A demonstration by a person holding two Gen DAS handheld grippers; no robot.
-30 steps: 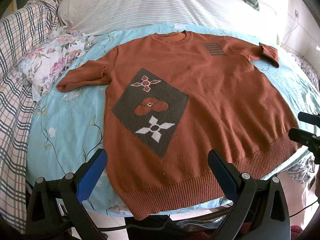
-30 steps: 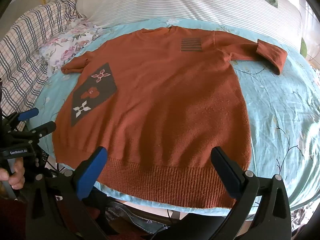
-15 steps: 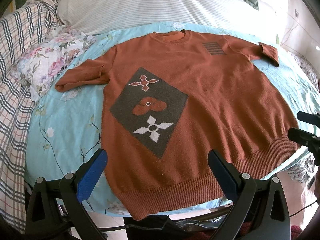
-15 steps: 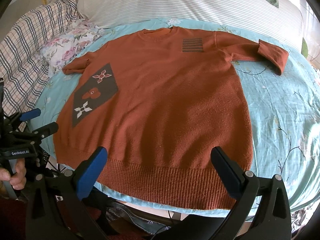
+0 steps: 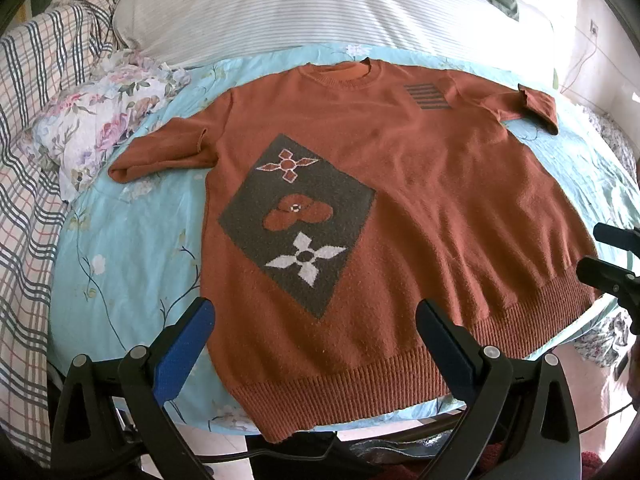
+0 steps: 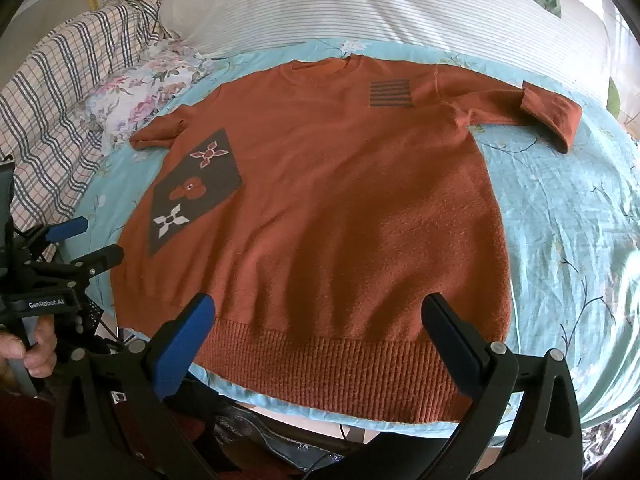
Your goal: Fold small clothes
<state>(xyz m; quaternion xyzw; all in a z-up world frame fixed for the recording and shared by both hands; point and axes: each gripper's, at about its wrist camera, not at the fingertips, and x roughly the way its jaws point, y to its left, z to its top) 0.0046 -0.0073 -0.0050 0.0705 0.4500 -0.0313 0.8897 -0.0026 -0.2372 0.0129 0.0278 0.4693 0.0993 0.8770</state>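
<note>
A rust-orange knit sweater (image 5: 420, 208) lies flat, front up, on the light blue floral sheet (image 5: 120, 248), neck away from me, ribbed hem at the near bed edge. It has a dark diamond patch (image 5: 296, 220) with flowers and a striped chest patch (image 5: 427, 97). It also shows in the right wrist view (image 6: 340, 208). My left gripper (image 5: 314, 324) is open and empty, just above the hem's left part. My right gripper (image 6: 320, 320) is open and empty, above the hem's middle. Each gripper shows at the edge of the other's view (image 6: 84, 240) (image 5: 608, 252).
A striped white pillow (image 5: 300, 4) lies beyond the neck. A floral cloth (image 5: 96, 120) and a plaid blanket (image 5: 28, 160) lie at the left. The right sleeve cuff (image 6: 554, 114) is folded back. The bed edge runs under the hem.
Both grippers have shifted slightly; the sweater sits a little lower and further left in the left view. The sweater has not moved. Both grippers stay open.
</note>
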